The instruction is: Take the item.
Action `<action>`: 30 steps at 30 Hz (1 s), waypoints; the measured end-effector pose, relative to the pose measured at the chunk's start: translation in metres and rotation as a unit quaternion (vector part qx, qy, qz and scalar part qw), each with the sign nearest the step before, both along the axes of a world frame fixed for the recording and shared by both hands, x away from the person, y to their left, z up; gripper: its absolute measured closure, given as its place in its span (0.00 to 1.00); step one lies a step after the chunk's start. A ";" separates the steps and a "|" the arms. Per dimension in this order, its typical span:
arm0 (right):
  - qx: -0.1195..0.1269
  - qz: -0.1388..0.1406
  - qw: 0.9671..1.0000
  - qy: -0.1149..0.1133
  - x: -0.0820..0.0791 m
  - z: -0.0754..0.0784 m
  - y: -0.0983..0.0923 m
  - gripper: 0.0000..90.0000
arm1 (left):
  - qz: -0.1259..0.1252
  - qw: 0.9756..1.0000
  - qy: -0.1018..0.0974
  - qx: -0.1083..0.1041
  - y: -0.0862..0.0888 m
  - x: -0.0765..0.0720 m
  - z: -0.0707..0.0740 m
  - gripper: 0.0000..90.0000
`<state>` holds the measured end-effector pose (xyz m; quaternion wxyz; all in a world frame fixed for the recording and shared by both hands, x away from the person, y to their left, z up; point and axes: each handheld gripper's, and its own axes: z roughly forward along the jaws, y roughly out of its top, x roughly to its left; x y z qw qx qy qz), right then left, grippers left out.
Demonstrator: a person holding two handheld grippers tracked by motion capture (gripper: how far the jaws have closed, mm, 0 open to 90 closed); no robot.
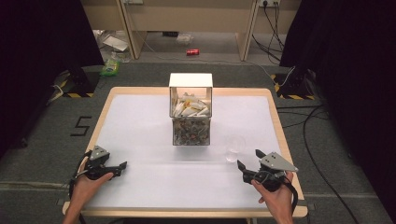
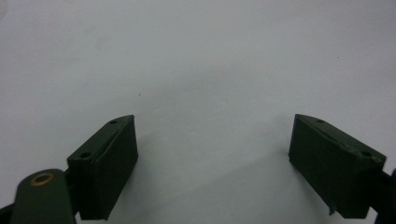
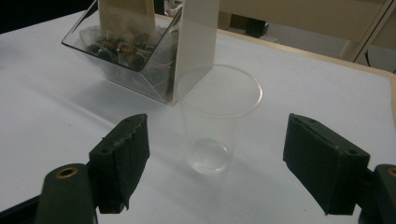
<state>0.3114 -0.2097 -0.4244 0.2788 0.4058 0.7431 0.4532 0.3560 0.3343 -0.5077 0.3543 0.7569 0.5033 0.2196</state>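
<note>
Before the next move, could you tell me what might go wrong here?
1. The clear plastic cup looks thin and empty; the open right gripper could crush or tip it by closing hard.
2. The cup stands close to the clear box of packets, so a sideways nudge might knock it against the box.

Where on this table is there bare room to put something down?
The whole left half is bare, from the left gripper up to the far edge beside the box. The near strip between the two grippers is bare too, and so is the far right corner. It's tight on the right, where the cup stands just ahead of the right gripper.
</note>
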 end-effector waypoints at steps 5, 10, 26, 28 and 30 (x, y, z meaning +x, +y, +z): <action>0.002 0.006 1.000 -0.006 0.002 0.008 0.002 0.28 | 0.000 1.000 0.000 0.000 0.000 0.000 0.000 0.16; 0.005 0.016 1.000 -0.019 0.006 0.020 0.006 0.33 | 0.000 1.000 0.000 0.000 0.000 0.000 0.000 0.16; 0.013 0.048 0.998 -0.047 0.022 0.049 0.022 0.45 | 0.000 1.000 0.000 -0.001 0.000 0.000 0.000 0.16; 0.014 0.051 0.997 -0.049 0.024 0.052 0.025 0.46 | 0.000 1.000 0.000 0.000 0.000 0.000 0.000 0.16; 0.017 0.053 0.997 -0.051 0.027 0.055 0.027 0.47 | 0.000 1.000 0.000 -0.001 0.000 0.000 0.000 0.16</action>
